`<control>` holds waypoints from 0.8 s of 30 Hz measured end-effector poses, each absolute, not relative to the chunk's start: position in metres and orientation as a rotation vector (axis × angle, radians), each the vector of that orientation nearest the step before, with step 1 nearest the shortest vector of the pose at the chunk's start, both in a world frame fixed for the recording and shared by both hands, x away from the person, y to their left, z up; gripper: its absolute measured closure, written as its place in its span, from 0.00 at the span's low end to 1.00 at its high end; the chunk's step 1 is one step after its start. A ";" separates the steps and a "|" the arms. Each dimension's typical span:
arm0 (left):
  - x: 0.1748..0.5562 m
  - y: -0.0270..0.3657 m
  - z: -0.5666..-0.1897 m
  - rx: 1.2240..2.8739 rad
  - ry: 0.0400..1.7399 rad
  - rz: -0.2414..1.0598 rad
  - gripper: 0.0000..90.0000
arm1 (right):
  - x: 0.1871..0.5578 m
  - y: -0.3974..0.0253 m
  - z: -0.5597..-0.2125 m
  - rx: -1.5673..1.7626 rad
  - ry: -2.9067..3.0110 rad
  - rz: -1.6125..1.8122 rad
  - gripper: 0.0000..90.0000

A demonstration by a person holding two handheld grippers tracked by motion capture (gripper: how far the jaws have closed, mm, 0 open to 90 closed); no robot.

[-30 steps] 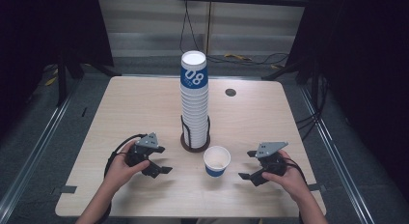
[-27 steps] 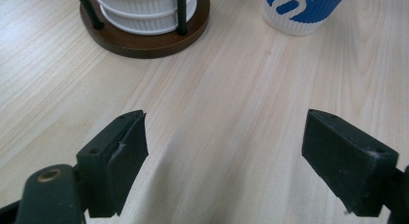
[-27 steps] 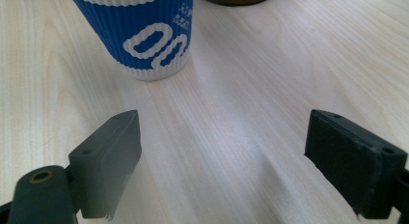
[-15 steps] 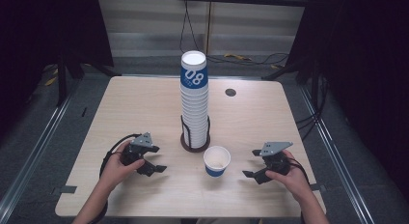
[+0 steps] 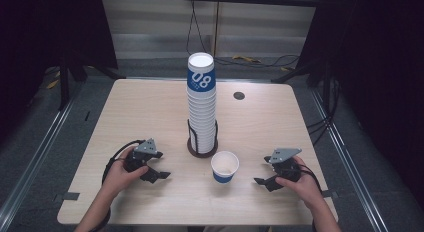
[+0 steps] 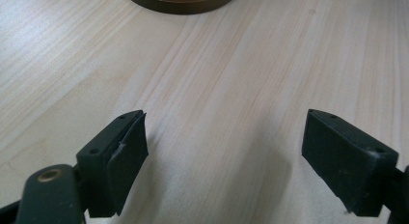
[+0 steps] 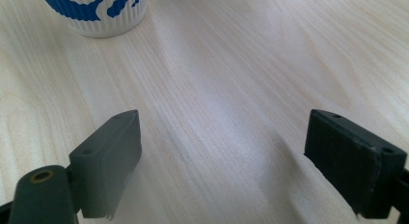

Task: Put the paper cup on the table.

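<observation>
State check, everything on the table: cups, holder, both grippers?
single cup: upright, open end up, looks empty, standing alone on the table, nothing gripping it.
cup stack: upright, nested, seated in its holder.
holder: standing on the table, loaded with the stack.
left gripper: open, jaws wide, holding nothing, low over bare wood.
right gripper: open, jaws wide, holding nothing, pointed toward the single cup.

Left gripper (image 5: 159, 175) and right gripper (image 5: 261, 182) being seen as black, blocky jaws pierced by small holes, grey three-cornered plates topping both, black cables being trailed behind.
</observation>
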State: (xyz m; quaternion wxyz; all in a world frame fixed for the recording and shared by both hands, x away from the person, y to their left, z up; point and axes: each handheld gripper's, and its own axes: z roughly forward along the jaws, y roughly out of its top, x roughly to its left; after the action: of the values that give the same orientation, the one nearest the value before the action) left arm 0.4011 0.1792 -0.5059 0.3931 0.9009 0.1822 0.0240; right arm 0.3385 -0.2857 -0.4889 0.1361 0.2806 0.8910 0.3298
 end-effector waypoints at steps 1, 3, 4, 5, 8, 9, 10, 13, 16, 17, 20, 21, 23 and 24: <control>0.401 0.179 -0.506 2.298 0.459 0.065 0.18 | 0.338 -0.286 -0.489 0.819 2.580 0.955 0.14; 0.401 0.180 -0.508 2.295 0.459 0.066 0.18 | 0.339 -0.286 -0.491 0.814 2.584 0.943 0.14; 0.401 0.180 -0.509 2.291 0.456 0.071 0.18 | 0.339 -0.286 -0.492 0.813 2.589 0.934 0.14; 0.401 0.180 -0.509 2.289 0.457 0.071 0.18 | 0.338 -0.286 -0.493 0.818 2.594 0.930 0.14; 0.401 0.180 -0.509 2.286 0.457 0.081 0.18 | 0.339 -0.286 -0.494 0.815 2.591 0.943 0.14; 0.401 0.181 -0.510 2.287 0.452 0.090 0.18 | 0.339 -0.286 -0.494 0.816 2.589 0.949 0.13; 0.401 0.181 -0.510 2.285 0.447 0.096 0.17 | 0.339 -0.287 -0.495 0.815 2.586 0.959 0.13; 0.401 0.181 -0.511 2.281 0.439 0.107 0.17 | 0.339 -0.290 -0.497 0.852 2.578 0.990 0.13; 0.401 0.181 -0.513 2.272 0.432 0.114 0.17 | 0.340 -0.292 -0.500 0.871 2.572 1.022 0.12; 0.401 0.181 -0.513 2.273 0.433 0.119 0.17 | 0.339 -0.292 -0.500 0.881 2.571 1.025 0.12; 0.401 0.182 -0.515 2.254 0.427 0.118 0.16 | 0.340 -0.293 -0.501 0.875 2.567 1.031 0.11; 0.402 0.183 -0.515 2.240 0.428 0.114 0.16 | 0.340 -0.293 -0.501 0.877 2.565 1.040 0.11; 0.402 0.184 -0.515 2.247 0.428 0.112 0.16 | 0.340 -0.294 -0.502 0.885 2.550 1.053 0.11; 0.402 0.183 -0.515 2.241 0.429 0.117 0.16 | 0.340 -0.294 -0.502 0.888 2.550 1.055 0.11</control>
State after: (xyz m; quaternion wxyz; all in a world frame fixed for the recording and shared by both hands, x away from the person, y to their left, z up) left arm 0.4018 0.1833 -0.5154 0.4154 0.8922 0.1709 0.0468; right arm 0.3398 -0.2938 -0.5023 0.1212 0.3041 0.8731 0.3612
